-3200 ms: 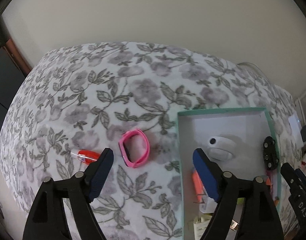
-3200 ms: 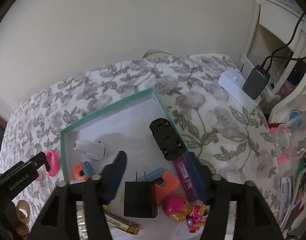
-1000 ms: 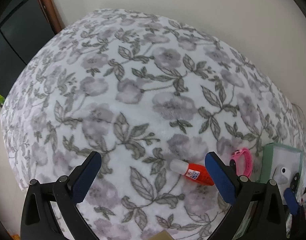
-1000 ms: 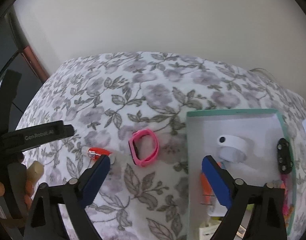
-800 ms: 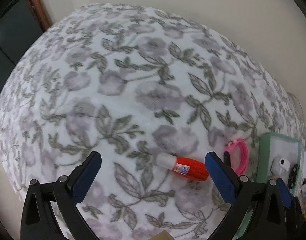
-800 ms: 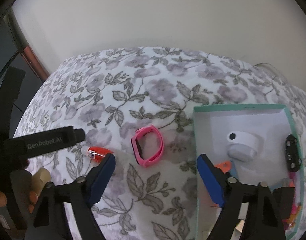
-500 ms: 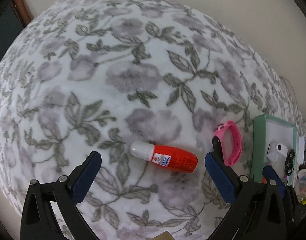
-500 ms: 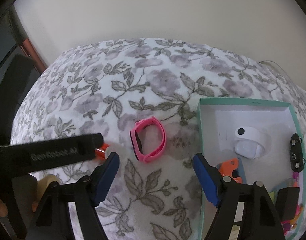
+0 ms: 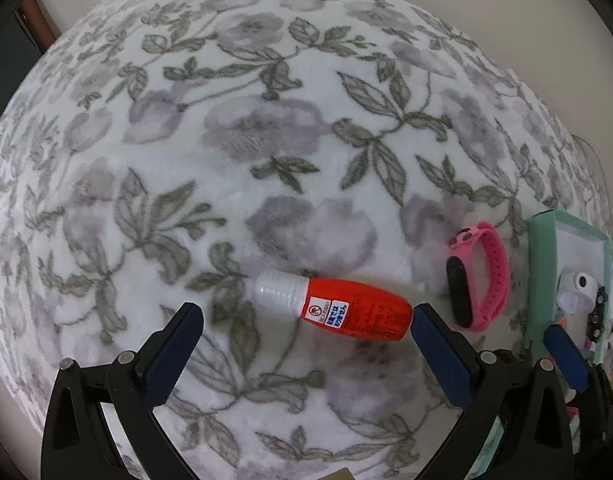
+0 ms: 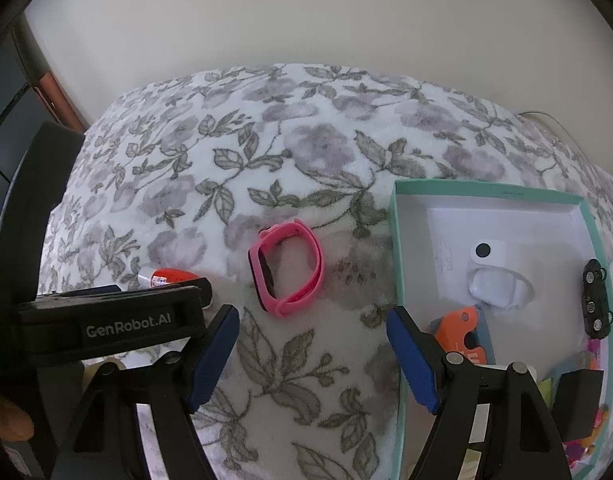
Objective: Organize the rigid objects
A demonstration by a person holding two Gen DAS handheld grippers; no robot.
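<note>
On my left, my left gripper (image 9: 306, 332) points straight down over the red bottle (image 9: 334, 306), which lies on its side on the floral blanket (image 9: 266, 128), white cap toward the left. The jaws stand wide apart; the right pad (image 9: 438, 356) is just beside the bottle's base, the left pad well clear of the cap, so nothing is clamped. Just right of the bottle lies the pink wristband (image 10: 286, 266), apart from it and near the teal box (image 10: 398, 240). My right gripper (image 10: 312, 354) hangs above the blanket below the band, jaws spread with nothing between them. Further right, the box already holds a white device (image 10: 492, 276), an orange tool (image 10: 462, 332) and a black toy car (image 10: 596, 300). I judge I am at the approach step for two pickups, bottle and band, both not yet boxed. Next, I think the left needs to sink so the pads bracket the bottle's body, then close; across its length it may roll or slip, so squaring up matters. The right must move forward over the band.
</note>
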